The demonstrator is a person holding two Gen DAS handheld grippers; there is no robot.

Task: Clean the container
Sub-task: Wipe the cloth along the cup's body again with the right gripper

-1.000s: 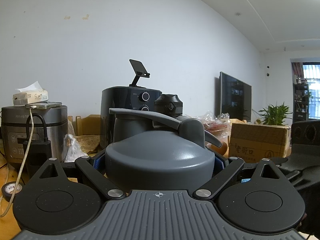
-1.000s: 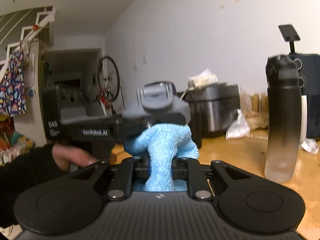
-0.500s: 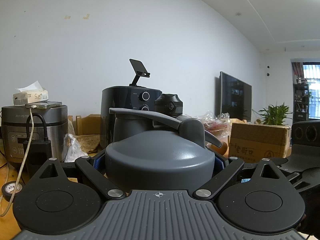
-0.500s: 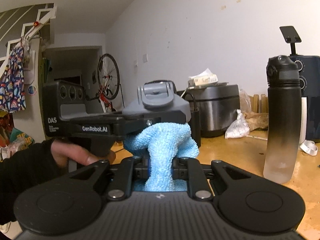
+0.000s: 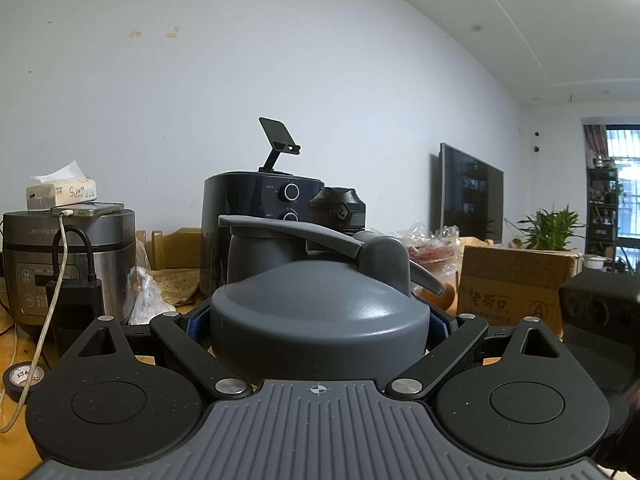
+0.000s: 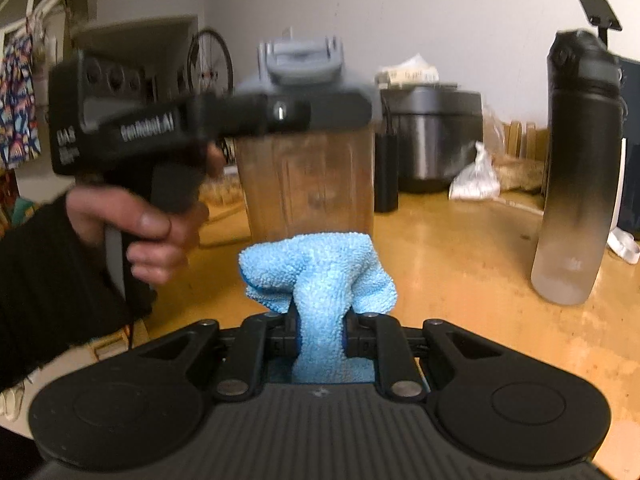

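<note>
A container with a grey flip-top lid (image 5: 316,304) and a clear, brownish-stained body (image 6: 312,184) stands upright over the wooden table (image 6: 460,260). My left gripper (image 5: 320,332) is shut on it at lid height, and its blue pads press both sides. In the right wrist view that left gripper (image 6: 280,114) crosses the lid, held by a person's hand (image 6: 148,220) in a black sleeve. My right gripper (image 6: 320,336) is shut on a bunched blue cloth (image 6: 316,276). The cloth sits at the bottom front of the container's body. Whether it touches is unclear through the blur.
A tall black-to-clear water bottle (image 6: 576,168) stands to the right. Behind are a steel rice cooker (image 5: 68,256) with a tissue pack on top, a black air fryer (image 5: 264,220) and a cardboard box (image 5: 512,292). A power bank (image 5: 74,312) and tape roll (image 5: 24,376) lie left.
My right gripper has dipped and tilted down, so the cloth has gone from lid height to the lower part of the container's body. The left gripper and container have stayed still.
</note>
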